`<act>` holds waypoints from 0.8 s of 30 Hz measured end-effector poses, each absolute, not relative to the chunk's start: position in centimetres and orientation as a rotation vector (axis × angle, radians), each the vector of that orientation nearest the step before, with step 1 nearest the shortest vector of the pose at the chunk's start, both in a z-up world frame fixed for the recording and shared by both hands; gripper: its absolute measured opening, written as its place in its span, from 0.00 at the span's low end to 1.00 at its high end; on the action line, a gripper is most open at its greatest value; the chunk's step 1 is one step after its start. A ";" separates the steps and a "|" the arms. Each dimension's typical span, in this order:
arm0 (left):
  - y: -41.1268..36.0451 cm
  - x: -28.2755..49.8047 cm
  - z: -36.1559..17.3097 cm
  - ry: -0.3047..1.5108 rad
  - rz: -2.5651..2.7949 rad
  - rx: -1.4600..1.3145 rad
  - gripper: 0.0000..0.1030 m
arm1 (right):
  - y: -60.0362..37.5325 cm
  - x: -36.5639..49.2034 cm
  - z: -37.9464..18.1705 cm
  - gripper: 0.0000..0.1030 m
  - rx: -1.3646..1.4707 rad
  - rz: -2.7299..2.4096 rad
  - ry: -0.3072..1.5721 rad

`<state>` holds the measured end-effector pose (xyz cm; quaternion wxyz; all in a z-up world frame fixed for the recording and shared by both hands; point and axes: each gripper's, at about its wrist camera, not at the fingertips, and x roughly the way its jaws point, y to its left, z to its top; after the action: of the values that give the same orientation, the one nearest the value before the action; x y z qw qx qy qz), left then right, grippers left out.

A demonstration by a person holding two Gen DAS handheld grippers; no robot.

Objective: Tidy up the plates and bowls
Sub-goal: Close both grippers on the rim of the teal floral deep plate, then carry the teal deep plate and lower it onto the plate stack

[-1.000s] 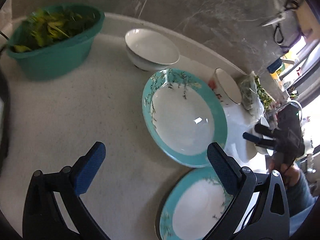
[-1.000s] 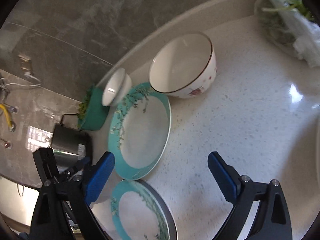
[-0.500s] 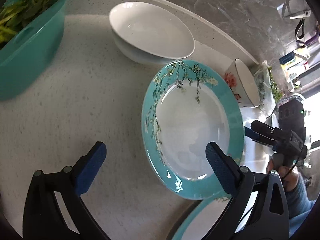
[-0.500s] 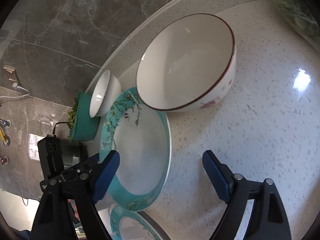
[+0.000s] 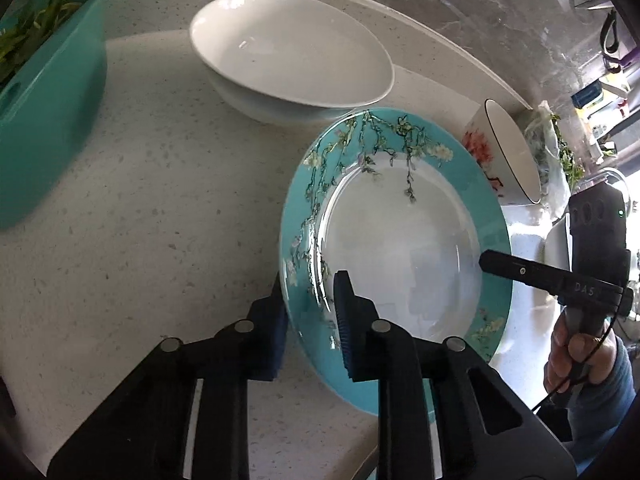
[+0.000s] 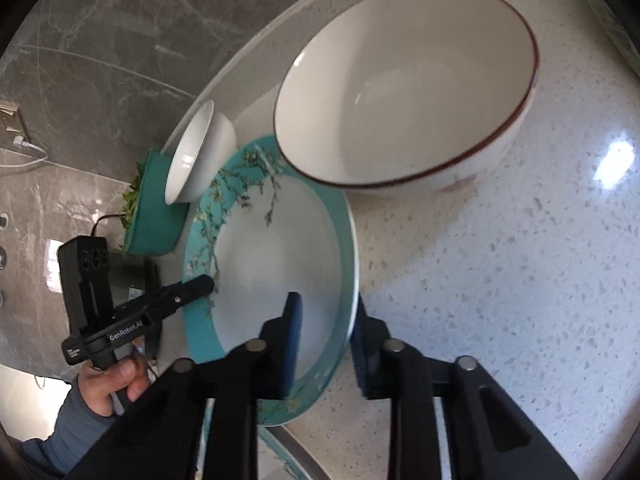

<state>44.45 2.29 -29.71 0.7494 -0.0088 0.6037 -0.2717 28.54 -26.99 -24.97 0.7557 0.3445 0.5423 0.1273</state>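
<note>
A teal-rimmed plate (image 5: 400, 240) with a flower-branch pattern lies on the pale speckled counter. My left gripper (image 5: 310, 320) is closing on its near-left rim, one pad under the edge and one on top. My right gripper (image 6: 326, 336) is closing on the opposite rim of the same plate (image 6: 276, 248), and its pads touch both faces. Each gripper shows in the other's view, the right gripper (image 5: 500, 264) and the left gripper (image 6: 200, 284). A plain white bowl (image 5: 288, 52) and a flowered bowl with a dark rim (image 6: 408, 80) stand just behind the plate.
A teal basin of greens (image 5: 44, 112) stands at the far left by the grey marble wall. A bag of greens (image 5: 556, 160) lies past the flowered bowl (image 5: 508, 156). The rim of a second teal plate (image 6: 288, 460) peeks out below the first. A hand (image 6: 112, 380) holds the left gripper.
Both grippers went from wide open to closed on opposite rims of the teal plate. The left one came forward and down to it. The right one came closer too.
</note>
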 end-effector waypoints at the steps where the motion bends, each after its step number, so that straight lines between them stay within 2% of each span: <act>1: 2.1 44.5 -29.8 1.320 -0.591 -0.017 0.16 | -27.0 28.5 -25.0 0.18 0.751 0.272 1.182; 3: 2.0 44.3 -29.8 1.316 -0.589 0.007 0.15 | -27.2 28.5 -25.2 0.13 0.755 0.261 1.188; 24: 4.0 42.8 -27.5 1.295 -0.605 -0.041 0.13 | -27.2 28.2 -24.0 0.13 0.784 0.240 1.210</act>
<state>42.84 4.03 -27.52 0.7552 -0.0189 0.5936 -0.2774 28.18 -27.18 -23.99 0.7445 0.3581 0.5527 0.1096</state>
